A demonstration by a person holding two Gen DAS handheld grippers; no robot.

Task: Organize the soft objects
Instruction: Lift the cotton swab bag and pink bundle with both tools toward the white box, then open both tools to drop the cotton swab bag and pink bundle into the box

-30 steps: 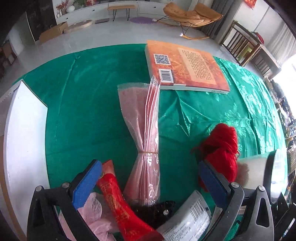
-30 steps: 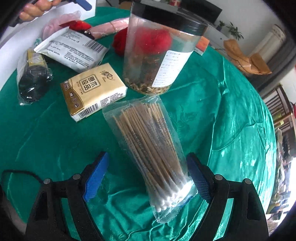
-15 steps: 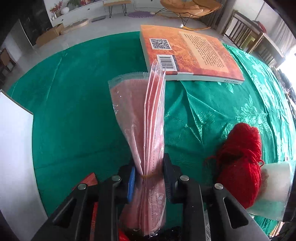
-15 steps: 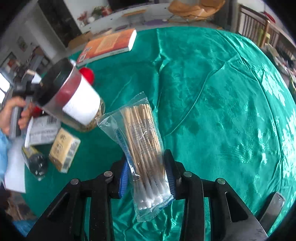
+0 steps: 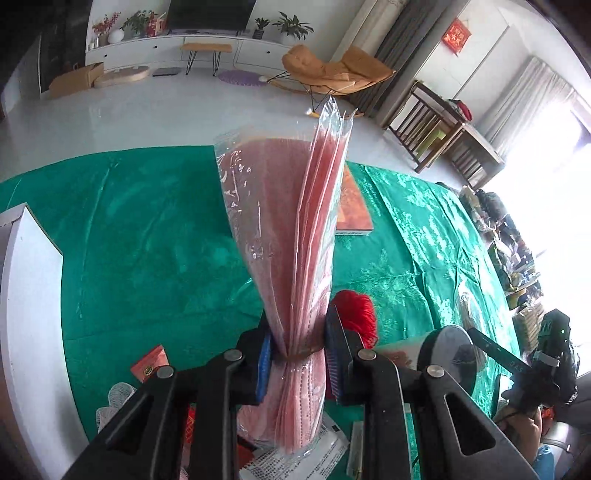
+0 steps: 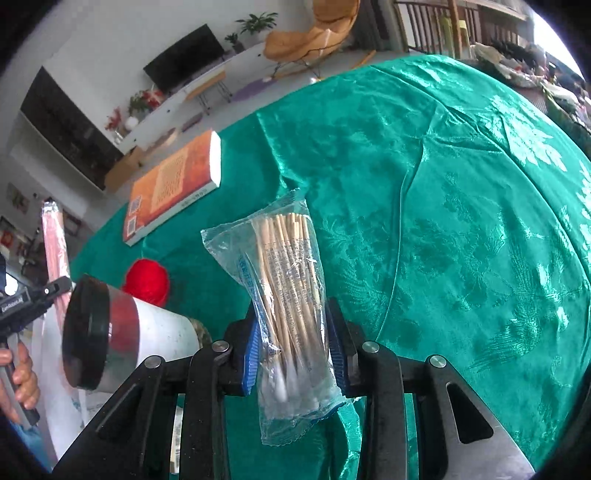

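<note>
Pink mask bundle [image 5: 284,236] clamped upright in left claw [image 5: 297,354] — swab packet [image 6: 286,295] pinched in right claw [image 6: 291,350].

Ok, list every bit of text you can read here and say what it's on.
"GenRobot.AI", as best it reads: label on the left gripper.
Swab bag: blue print, too small to read.
Book: text block and QR codes, too small.
Wall sign: red, blurred.
White packet: print too small.
</note>
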